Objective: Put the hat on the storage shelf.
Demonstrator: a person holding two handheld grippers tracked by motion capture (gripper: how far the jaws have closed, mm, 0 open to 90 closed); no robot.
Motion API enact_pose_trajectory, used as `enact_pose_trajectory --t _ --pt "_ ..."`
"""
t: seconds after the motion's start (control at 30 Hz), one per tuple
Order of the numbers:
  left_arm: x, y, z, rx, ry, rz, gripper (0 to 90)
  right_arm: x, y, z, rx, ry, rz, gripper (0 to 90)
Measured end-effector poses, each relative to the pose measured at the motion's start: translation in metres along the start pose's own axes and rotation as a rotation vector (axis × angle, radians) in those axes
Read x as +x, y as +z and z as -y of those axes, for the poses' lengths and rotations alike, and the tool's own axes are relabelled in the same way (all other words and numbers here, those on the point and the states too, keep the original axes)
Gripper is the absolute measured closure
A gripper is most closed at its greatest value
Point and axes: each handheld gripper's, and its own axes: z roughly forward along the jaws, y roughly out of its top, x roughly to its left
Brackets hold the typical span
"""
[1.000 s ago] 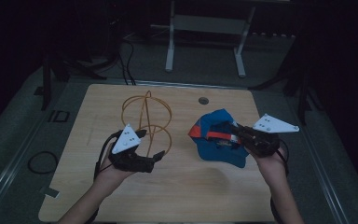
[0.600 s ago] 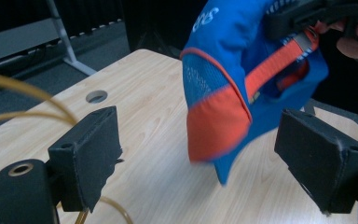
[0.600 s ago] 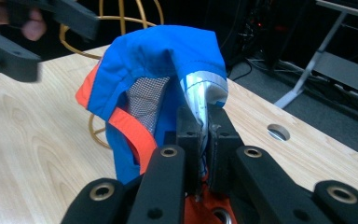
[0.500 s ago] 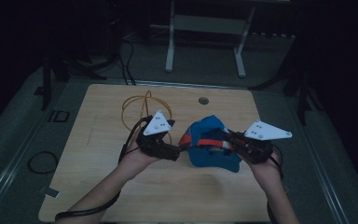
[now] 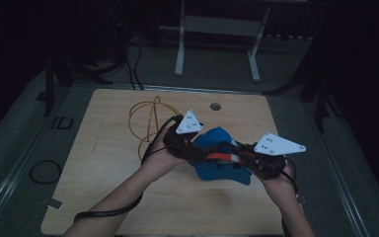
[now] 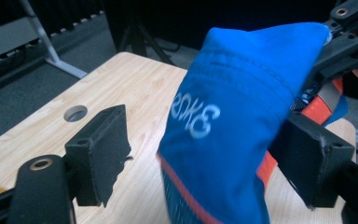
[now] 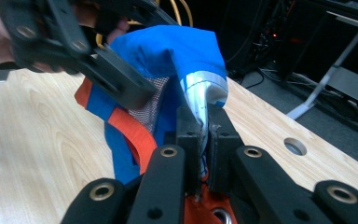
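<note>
Fabric of a blue garment (image 7: 168, 51) is pinched tight between the jaws of the right gripper (image 7: 204, 122), which lifts it off the wooden table (image 5: 103, 163). The left gripper (image 6: 205, 154) straddles the hanging cloth, jaws apart and just now closing, pads not yet pressing. Behind the left gripper sits an orange wire frame (image 5: 150, 118).

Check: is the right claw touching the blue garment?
Touching. In the right gripper view, the right claw has its jaws pinched shut on a fold of the blue garment, with the fabric clamped between the pads.
</note>
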Motion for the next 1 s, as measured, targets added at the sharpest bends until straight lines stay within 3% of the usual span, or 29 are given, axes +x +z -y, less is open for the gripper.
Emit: enact_pose_trajectory --t 0.17,0.23,0.37,0.53,0.83,1.0 --pt "-0.003 0.006 -0.004 0.018 0.012 0.011 34.8 0.003 0.001 -0.002 -0.005 -0.006 -0.01 85.7" --pt "-0.003 0.005 -0.005 0.014 0.014 0.012 46.6 0.004 0.002 -0.003 -0.002 -0.018 -0.008 85.7" --pt "-0.005 0.008 -0.007 0.035 0.012 0.001 58.5 0.005 0.004 -0.002 0.001 -0.016 -0.007 85.7" --pt "-0.009 0.011 -0.007 0.038 0.051 -0.012 86.1 0.006 0.008 0.0 0.008 -0.009 -0.016 85.6" --pt "-0.018 0.008 -0.012 0.009 0.121 -0.098 89.1 0.007 0.004 -0.002 -0.003 0.007 -0.017 85.0" --pt "-0.021 0.0 -0.013 -0.04 0.153 -0.133 89.2 0.009 -0.007 -0.004 -0.034 0.023 -0.031 80.7"
